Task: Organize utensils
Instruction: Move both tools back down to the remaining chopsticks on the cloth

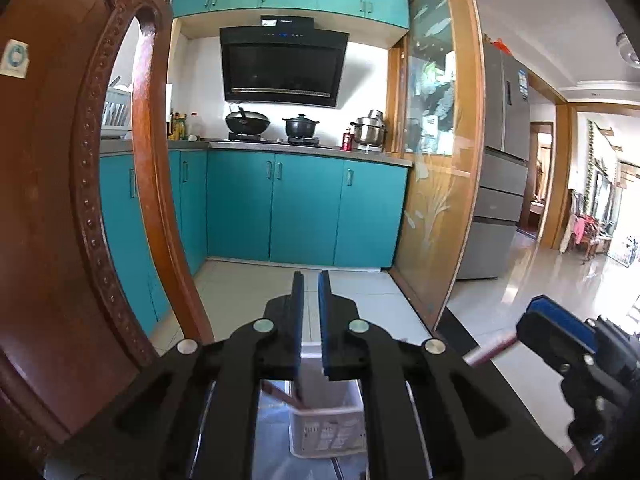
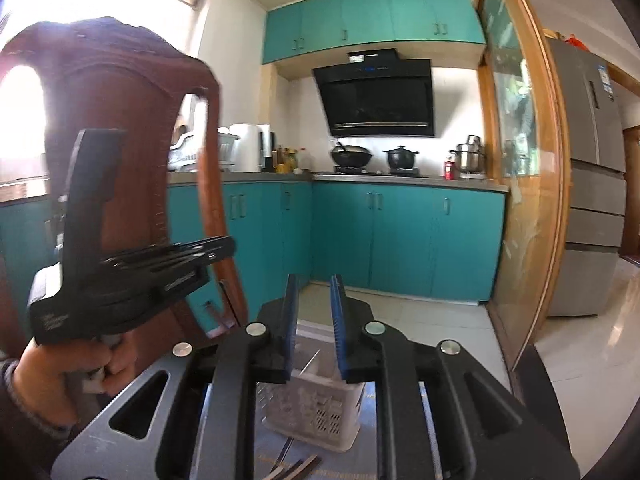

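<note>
A white slotted utensil basket [image 1: 328, 428] stands on the table below my left gripper [image 1: 311, 280]; brown chopsticks [image 1: 280, 394] lean inside it. The left jaws stand slightly apart with nothing between them. In the right wrist view the same basket [image 2: 316, 416] sits under my right gripper [image 2: 314, 282], whose jaws are open and empty. Loose utensils [image 2: 296, 468] lie on the table in front of the basket. The right gripper also shows at the right edge of the left wrist view [image 1: 560, 332], near a reddish stick [image 1: 490, 350].
A carved wooden chair back [image 1: 80, 200] rises close on the left in both views [image 2: 120, 140]. Beyond are teal kitchen cabinets [image 1: 304, 208], a stove with pots [image 1: 248, 122], a glass sliding door [image 1: 436, 160] and a fridge [image 1: 500, 160].
</note>
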Demonstrator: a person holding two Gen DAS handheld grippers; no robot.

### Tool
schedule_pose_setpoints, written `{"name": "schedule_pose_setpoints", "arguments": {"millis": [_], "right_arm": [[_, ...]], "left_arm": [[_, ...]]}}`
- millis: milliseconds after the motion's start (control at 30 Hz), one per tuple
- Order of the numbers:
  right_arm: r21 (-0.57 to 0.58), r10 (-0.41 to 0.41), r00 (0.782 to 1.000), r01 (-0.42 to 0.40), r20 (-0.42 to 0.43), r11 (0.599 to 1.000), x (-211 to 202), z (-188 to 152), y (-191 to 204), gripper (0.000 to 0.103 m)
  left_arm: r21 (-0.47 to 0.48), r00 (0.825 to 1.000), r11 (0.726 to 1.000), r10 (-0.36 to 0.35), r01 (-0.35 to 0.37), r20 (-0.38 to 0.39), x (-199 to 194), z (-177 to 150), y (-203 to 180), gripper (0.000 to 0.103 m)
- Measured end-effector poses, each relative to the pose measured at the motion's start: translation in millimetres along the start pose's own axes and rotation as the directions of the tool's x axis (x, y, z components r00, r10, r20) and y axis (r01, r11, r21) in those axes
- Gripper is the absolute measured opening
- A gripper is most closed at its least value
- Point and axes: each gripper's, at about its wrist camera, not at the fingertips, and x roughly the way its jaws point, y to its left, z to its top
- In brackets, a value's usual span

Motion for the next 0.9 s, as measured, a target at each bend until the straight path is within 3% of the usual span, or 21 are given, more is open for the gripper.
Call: {"name": "schedule_pose_setpoints", "arguments": {"millis": [67,100,200,267,333,367,433,467,600,733,900], "right_arm": [[-0.012,0.054,0.998,-0.054,-0.033,0.998,-8.4,-11.9,2.6,0.018],[-0.018,0.101,0.992,-0.103,-0.07,0.995,-10.3,-22.5,4.0,0.024],[0.009,0.213,0.948,-0.217,-0.236,0.976,4.6,-56.6,5.4,0.036],[0.031,0.198,0.901,-0.201,-0.387,0.979,30.7,-82.8,6.6,0.036],[0.053,0.131,0.833,-0.121,-0.537,0.991,63.8,-113.2,4.6,0.036],[0.089,0.114,0.78,-0.075,-0.615,0.993,82.5,-131.5,-0.1,0.036],[0.12,0.099,0.724,-0.023,-0.683,0.993,100.7,-151.0,-4.5,0.034],[0.124,0.093,0.706,-0.008,-0.702,0.992,107.9,-157.5,-4.5,0.033],[0.14,0.102,0.678,0.001,-0.728,0.99,120.2,-166.8,3.9,0.033],[0.122,0.084,0.629,0.017,-0.773,0.992,135.7,-179.2,16.2,0.033],[0.124,0.113,0.619,-0.025,-0.777,0.992,139.9,-176.4,22.0,0.026]], "left_arm": [[0.017,1.0,1.0,-0.024,0.024,-0.004,-13.4,-7.2,-0.9,0.011],[0.026,1.0,0.999,-0.028,0.028,-0.007,-18.6,-11.1,-2.0,0.012],[0.056,0.999,0.998,-0.035,0.037,-0.027,-35.3,-29.0,-2.5,0.015],[0.072,0.998,0.997,-0.029,0.033,-0.054,-40.9,-40.2,-2.9,0.017],[0.077,0.996,0.996,-0.031,0.038,-0.086,-41.0,-49.5,-2.8,0.017],[0.079,0.994,0.996,-0.031,0.039,-0.101,-40.4,-53.3,-2.4,0.017],[0.079,0.992,0.996,-0.025,0.035,-0.124,-39.1,-59.6,-0.4,0.017],[0.075,0.99,0.997,-0.024,0.035,-0.138,-37.9,-62.0,0.9,0.017],[0.071,0.985,0.997,-0.016,0.029,-0.17,-34.1,-68.8,4.7,0.019],[0.072,0.981,0.997,-0.003,0.017,-0.195,-29.9,-73.0,6.8,0.019],[0.073,0.978,0.997,0.007,0.008,-0.206,-26.7,-71.2,9.7,0.022]]}}
